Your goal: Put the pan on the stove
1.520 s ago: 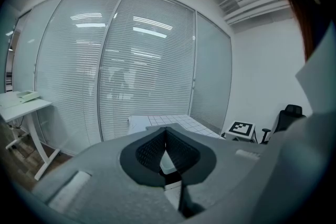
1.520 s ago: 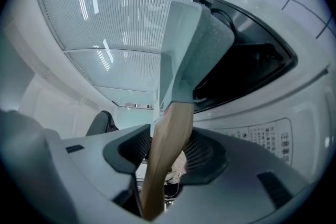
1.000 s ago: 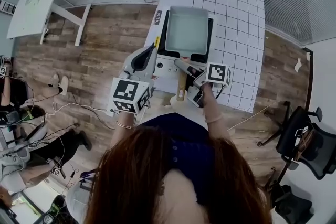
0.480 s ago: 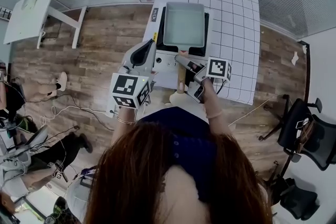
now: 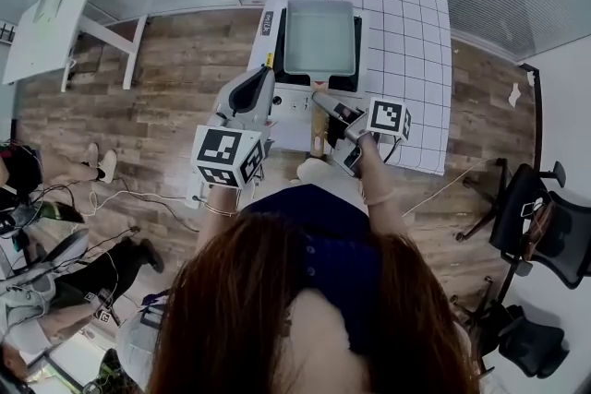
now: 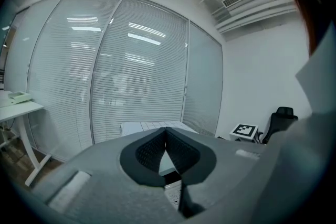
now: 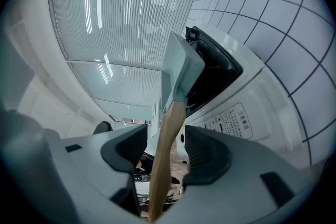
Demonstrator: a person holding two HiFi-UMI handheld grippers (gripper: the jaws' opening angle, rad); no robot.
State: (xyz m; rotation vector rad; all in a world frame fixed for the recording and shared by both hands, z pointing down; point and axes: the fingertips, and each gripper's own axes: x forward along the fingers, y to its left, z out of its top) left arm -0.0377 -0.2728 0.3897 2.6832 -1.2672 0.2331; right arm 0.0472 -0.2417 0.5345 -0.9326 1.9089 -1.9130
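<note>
Since 1 s ago, the pan and stove are seen slightly higher in the head view. The pan's place on the stove is unchanged, and the R gripper is still found at the handle.

Pan: rectangular, pale grey-green, open side up, seated on the stove's black top. Its long axis is laid along the table's length. The wooden handle is pointed back toward the person, past the stove's white control panel and off the table edge.

R gripper: jaws are spread, w/ the handle passed between them and a gap seen on each side. Beyond it the pan and stove are shown.

L gripper: held just beside the stove's front L corner, apart from the pan. In its own view the jaws are pressed together at the tips, w/ nothing between.

Surroundings: the gridded white tabletop is bare to the stove's R. A white desk is set well apart on the wood floor, and an office chair at far R. Glass walls w/ blinds are seen behind.
</note>
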